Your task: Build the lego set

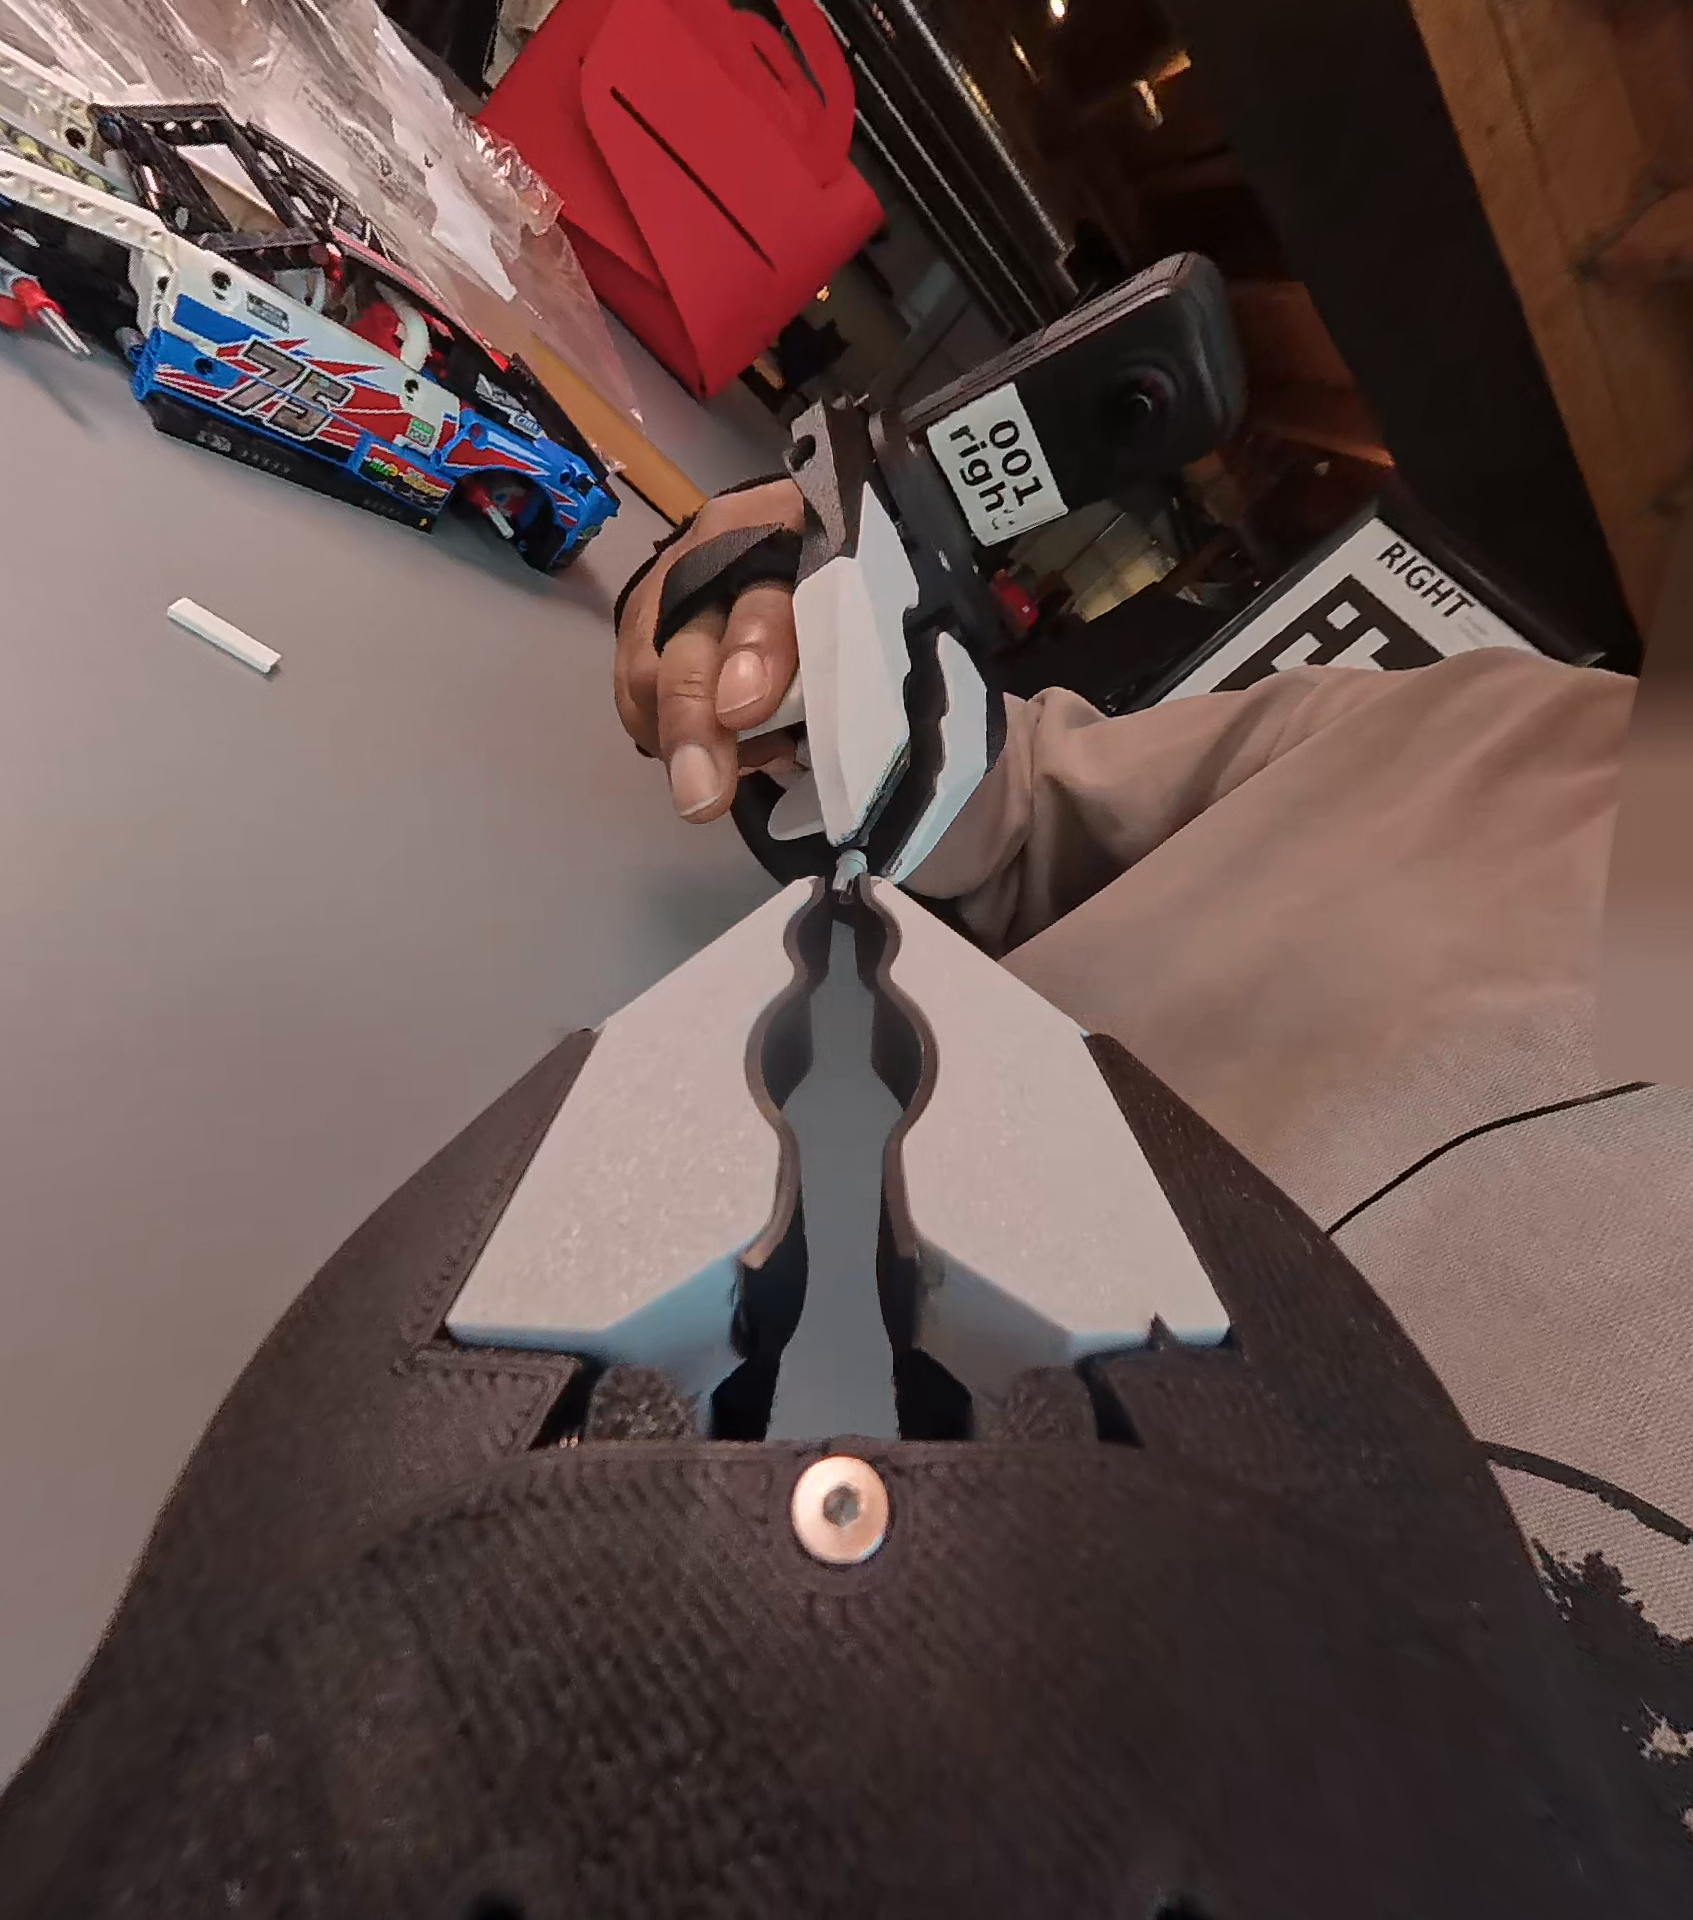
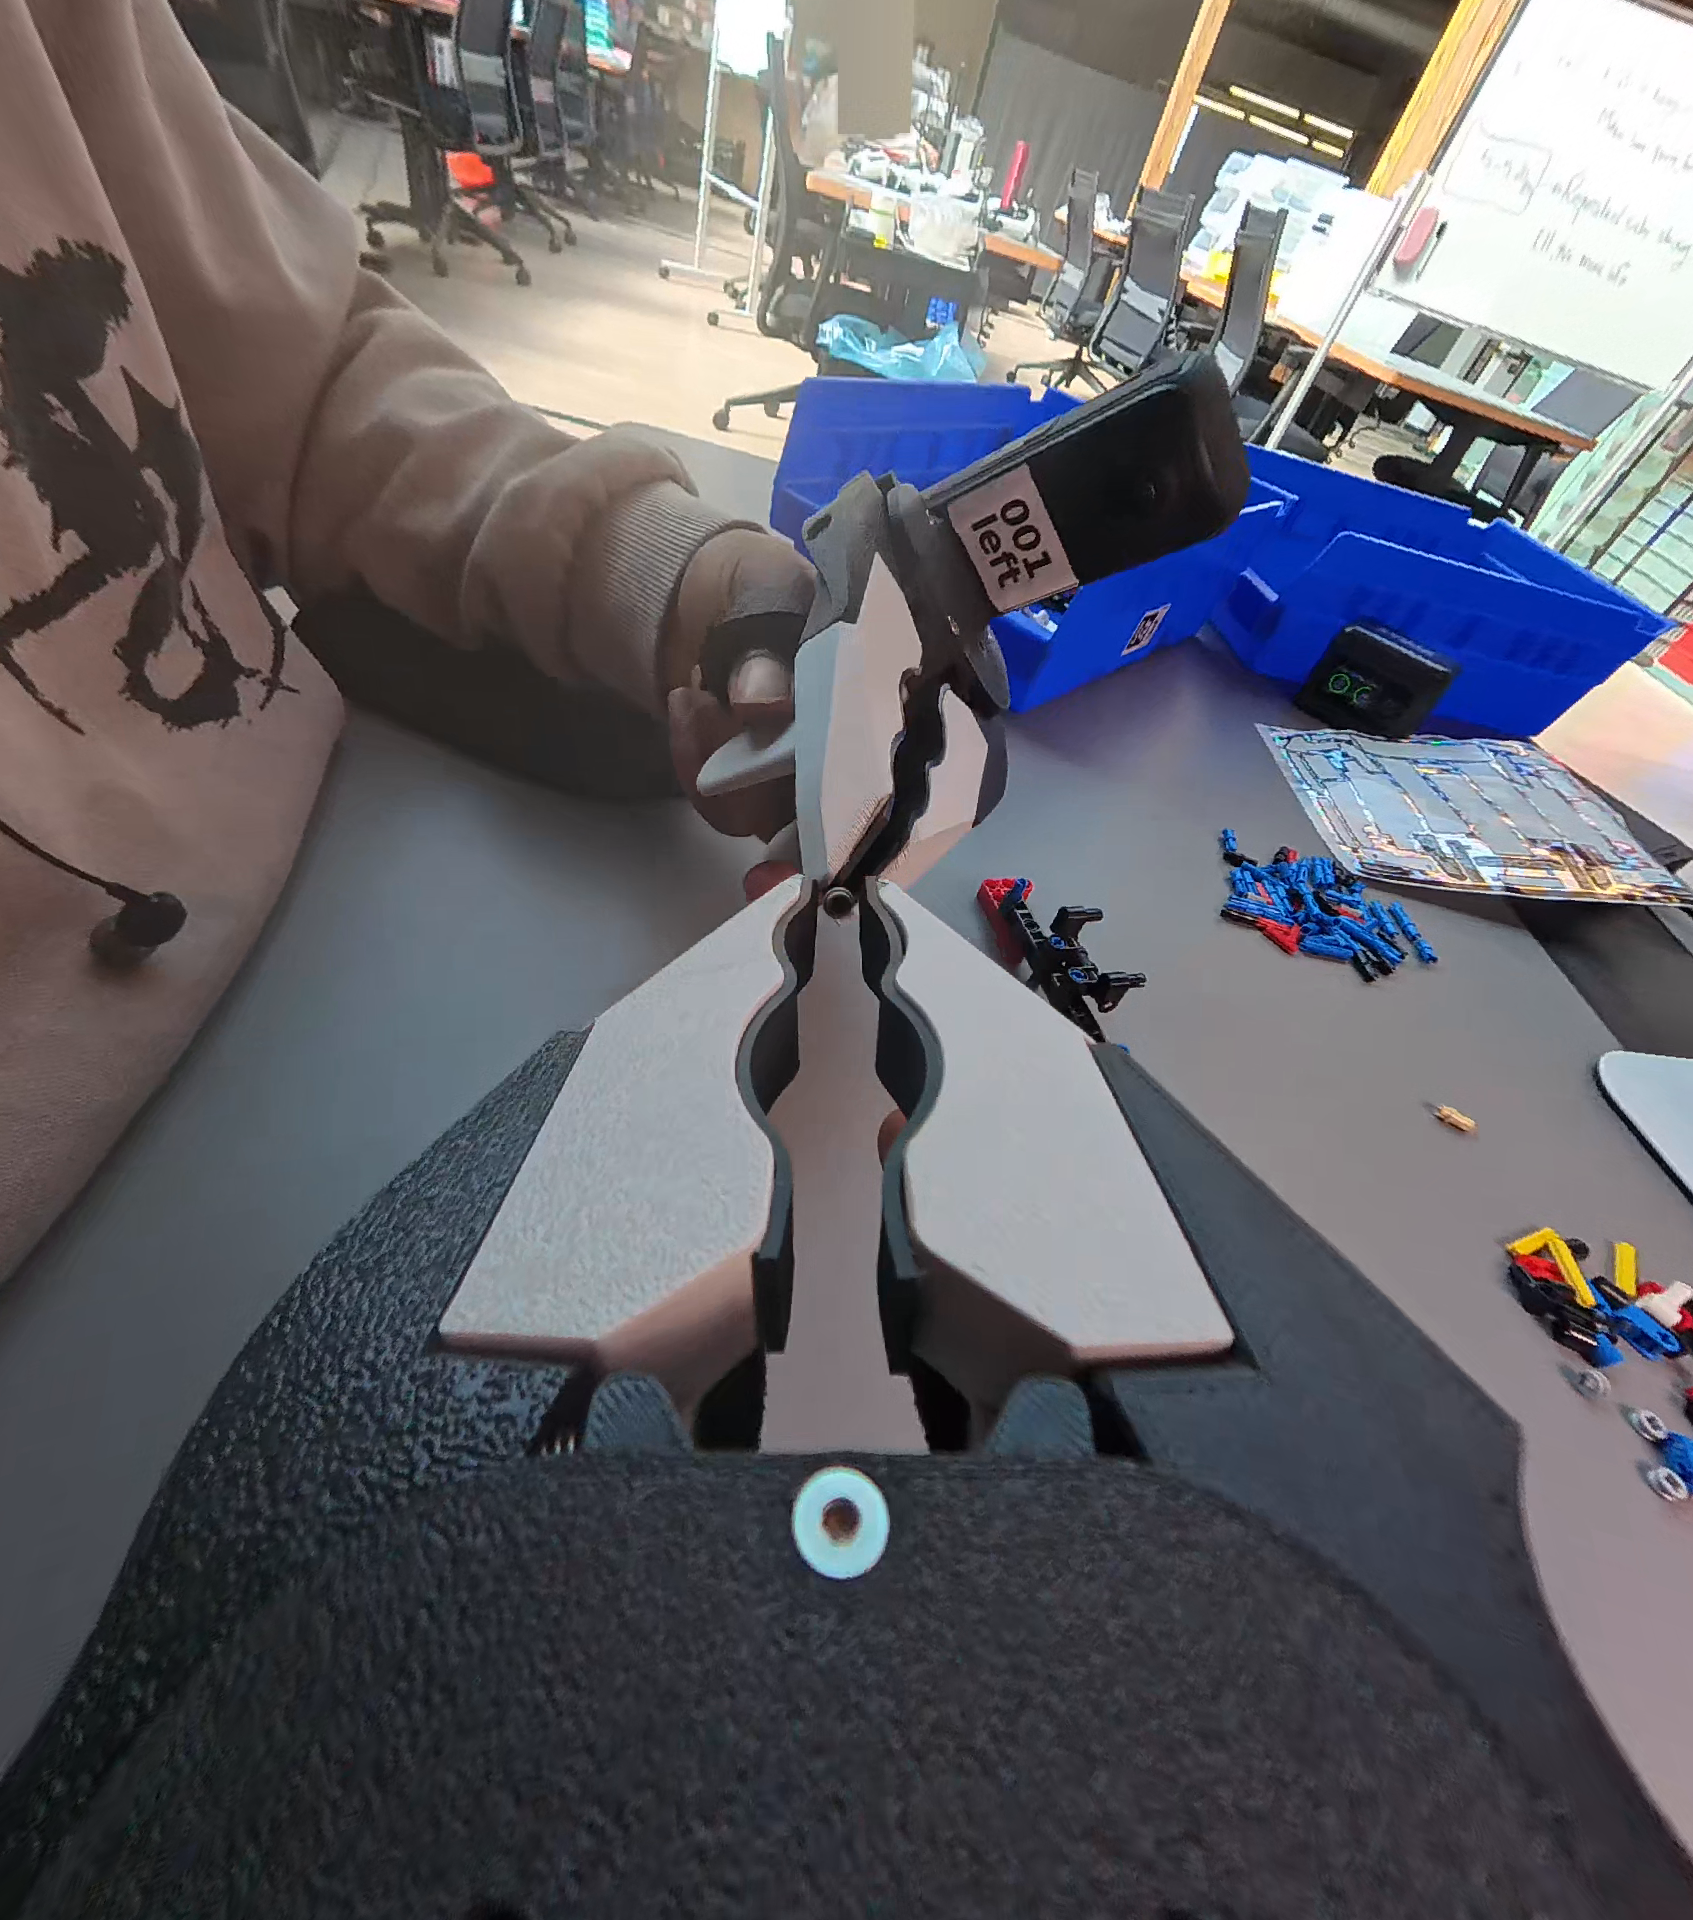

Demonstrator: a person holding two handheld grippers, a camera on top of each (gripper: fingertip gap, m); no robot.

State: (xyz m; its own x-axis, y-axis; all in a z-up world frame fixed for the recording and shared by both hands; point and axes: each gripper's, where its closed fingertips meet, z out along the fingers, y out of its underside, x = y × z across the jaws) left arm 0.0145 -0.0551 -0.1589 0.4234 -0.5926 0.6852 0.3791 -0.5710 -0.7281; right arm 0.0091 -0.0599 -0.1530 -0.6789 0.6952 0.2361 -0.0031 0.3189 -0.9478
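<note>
Pin work at frame centre, both views: left gripper [image 1: 847,891] and right gripper [image 2: 837,896] tip to tip above the grey table [image 1: 94,935]. Fingers of each nearly closed, pinching a small pin [image 1: 850,869] where the tips meet. One part or two mated: cannot tell.

Judged step: joining or handing over a connector, not yet carried to the model. Next move probably calls for a straight push along the pin's axis or a clean release by one side, with tips kept in line so the part does not twist out.

Counts:
- part-built car [image 1: 354,416], upper left: 1
- loose white bar [image 1: 224,636], left: 1
- black-and-red subassembly [image 2: 1060,956], right of centre: 1
- heap of blue pins [image 2: 1320,914]: 1
- mixed parts pile [image 2: 1631,1320], lower right: 1
- sticker sheet [image 2: 1465,810]: 1
- blue bins [image 2: 1444,582], upper right: 2
</note>
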